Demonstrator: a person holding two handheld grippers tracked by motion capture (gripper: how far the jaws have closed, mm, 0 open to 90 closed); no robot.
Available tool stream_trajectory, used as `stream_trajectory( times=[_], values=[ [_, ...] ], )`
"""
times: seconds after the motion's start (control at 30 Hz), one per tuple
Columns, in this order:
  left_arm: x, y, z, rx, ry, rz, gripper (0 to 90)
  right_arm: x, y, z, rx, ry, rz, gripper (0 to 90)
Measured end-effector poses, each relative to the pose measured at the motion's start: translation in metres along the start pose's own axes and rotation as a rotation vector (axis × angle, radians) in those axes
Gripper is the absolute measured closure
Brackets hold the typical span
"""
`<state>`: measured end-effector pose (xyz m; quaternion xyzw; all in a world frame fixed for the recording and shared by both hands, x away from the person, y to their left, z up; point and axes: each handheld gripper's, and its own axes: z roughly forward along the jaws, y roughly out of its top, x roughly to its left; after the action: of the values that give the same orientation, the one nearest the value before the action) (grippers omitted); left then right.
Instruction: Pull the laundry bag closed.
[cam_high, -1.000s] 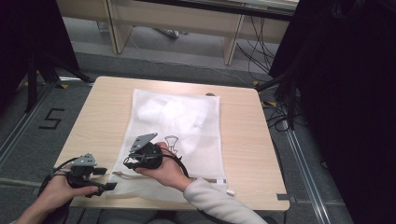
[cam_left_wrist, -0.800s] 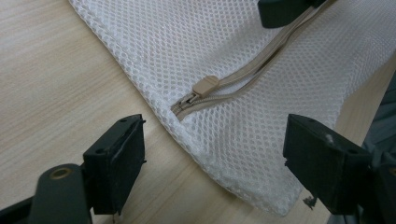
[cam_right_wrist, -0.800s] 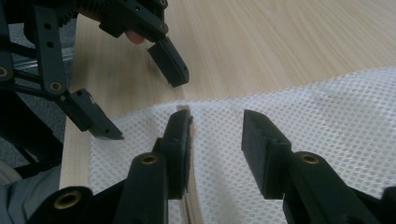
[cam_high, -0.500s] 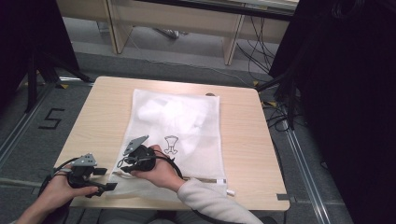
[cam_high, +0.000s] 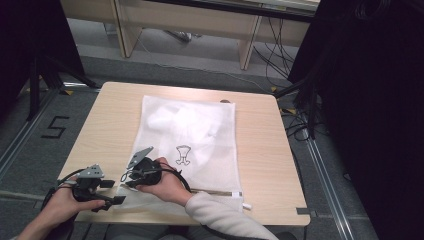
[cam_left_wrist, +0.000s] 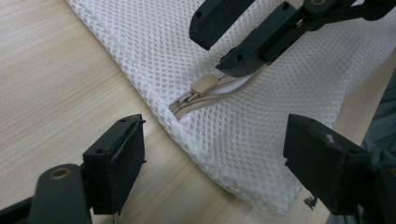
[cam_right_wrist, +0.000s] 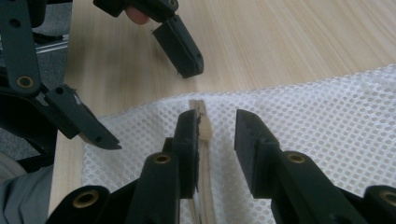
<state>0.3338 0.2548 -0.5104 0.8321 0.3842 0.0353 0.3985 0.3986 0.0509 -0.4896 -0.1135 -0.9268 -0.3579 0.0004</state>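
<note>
The mesh bag (cam_high: 192, 135) (something white bunched inside) lay across the bench (cam_high: 260, 150); at its near-left corner, both the right gripper (cam_right_wrist: 212, 126) and left gripper (cam_left_wrist: 212, 154) stood open astride the zipper (cam_left_wrist: 201, 88).

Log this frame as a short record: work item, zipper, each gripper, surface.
Work item: white mesh laundry bag, flat on the table
Zipper: beige zipper pull near the bag's corner
Left gripper: open, at the bag's corner
Right gripper: open, jaws astride the zipper, not clamped
Surface: wooden table

One mesh bag (cam_high: 192, 137), two hand-held grippers, one table (cam_high: 260, 150).
</note>
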Motion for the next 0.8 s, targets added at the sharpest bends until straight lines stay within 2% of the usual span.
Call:
stream_trajectory(
  times=[0.1,0.2,0.33,0.37,0.4,0.5,0.53,0.6,0.67,0.7,0.8],
  values=[
    [0.0,0.0,0.0,-0.001,-0.006,-0.001,20.3,0.002,0.001,0.003,0.003,0.01,0.003,70.6],
    [0.0,0.0,0.0,-0.001,0.0,-0.002,20.3,0.001,0.001,0.007,0.023,-0.004,-0.012,70.7],
    [0.0,0.0,0.0,-0.002,-0.001,-0.006,20.2,0.001,0.001,0.01,0.026,0.015,0.006,71.7],
    [0.0,0.0,0.0,-0.002,0.0,-0.006,20.3,0.0,0.002,0.011,0.024,0.011,-0.012,71.9],
    [0.0,0.0,0.0,-0.002,0.0,-0.006,20.3,0.0,0.002,0.013,0.021,0.016,-0.001,72.1],
    [0.0,0.0,0.0,-0.002,0.0,-0.006,20.3,0.0,0.003,0.014,0.029,0.011,-0.011,72.4],
    [0.0,0.0,0.0,-0.003,0.0,-0.006,20.2,0.001,0.002,0.016,0.035,0.015,0.012,72.8],
    [0.0,0.0,0.0,-0.001,0.0,-0.006,20.3,0.001,0.002,0.018,0.036,0.016,0.026,73.7],
    [0.0,0.0,0.0,-0.001,-0.001,-0.007,20.3,-0.001,0.002,0.019,0.042,0.009,-0.003,74.5],
    [0.0,0.0,0.0,-0.002,0.0,-0.007,20.3,0.001,0.001,0.019,0.045,0.009,0.02,75.0],
    [0.0,0.0,0.0,0.0,0.001,-0.008,20.3,-0.002,0.002,0.02,0.048,0.017,-0.007,76.9]
  ],
)
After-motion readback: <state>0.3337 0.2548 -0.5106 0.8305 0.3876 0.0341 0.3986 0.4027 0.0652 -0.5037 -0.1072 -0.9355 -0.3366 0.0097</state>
